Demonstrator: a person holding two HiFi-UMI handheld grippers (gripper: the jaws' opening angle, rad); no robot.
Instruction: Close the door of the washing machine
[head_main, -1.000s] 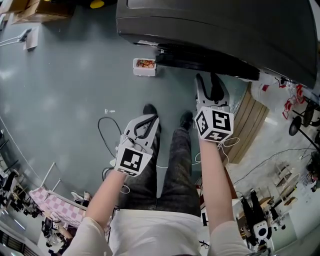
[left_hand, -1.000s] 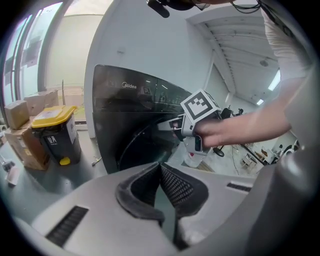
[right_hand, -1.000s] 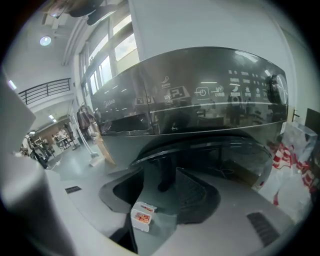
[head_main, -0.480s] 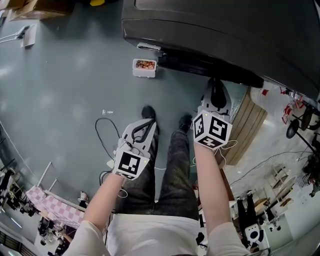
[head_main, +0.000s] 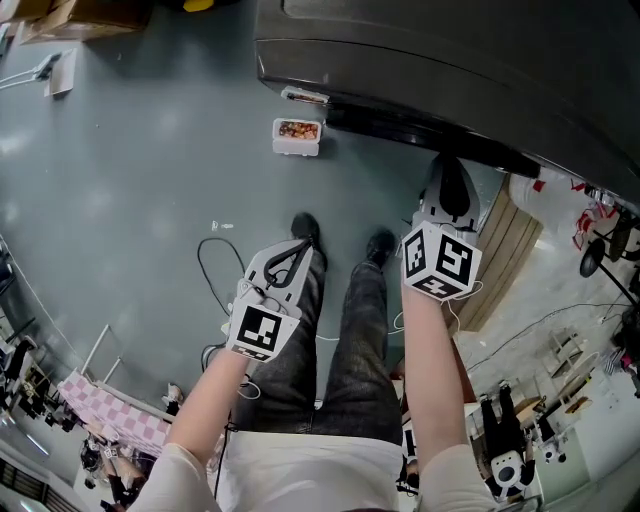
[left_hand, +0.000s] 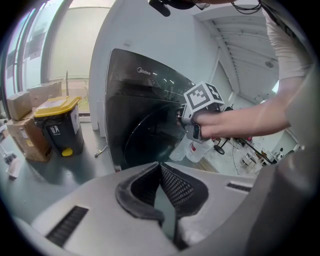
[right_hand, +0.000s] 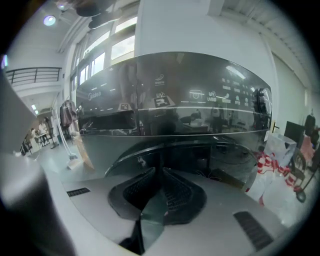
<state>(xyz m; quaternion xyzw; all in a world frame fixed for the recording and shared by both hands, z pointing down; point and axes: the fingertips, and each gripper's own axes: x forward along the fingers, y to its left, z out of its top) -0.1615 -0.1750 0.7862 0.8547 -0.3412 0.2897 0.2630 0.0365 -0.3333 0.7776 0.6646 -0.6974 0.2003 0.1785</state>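
1. The washing machine (head_main: 450, 60) fills the far side of the scene, dark and glossy. Its round door (left_hand: 150, 140) faces the person. In the head view the door seems to stand slightly out from the front, though I cannot tell how far ajar it is.
2. The right gripper (right_hand: 161, 172) is up at the door's right edge. Its jaws have just been closing and now sit pressed almost together. I can make out nothing between the pads, and the tips point straight at the door's curved rim.
3. The left gripper (left_hand: 160, 167) hangs low and nearer the person, well apart from the machine. Its jaws are pressed together and empty (it plays no part here).
4. As I read it, the closed right tips are set to push the door home, so the task looks close to its end but is not yet done.
5. The glass is slick and curved. If the push comes at an angle, the narrow tips may skid sideways off the rim, and the door would stay ajar or swing back out.
6. Too gentle a push may leave the latch uncaught, so the door only looks shut. Too sharp a push may knock the tips hard against the glass.
7. A cable (head_main: 199, 270) loops on the floor near the person's left foot, and a step forward into the push could snag it. A small white box (head_main: 297, 135) lies on the floor near the machine's left corner; it seems clear of the door's path, but I cannot be certain
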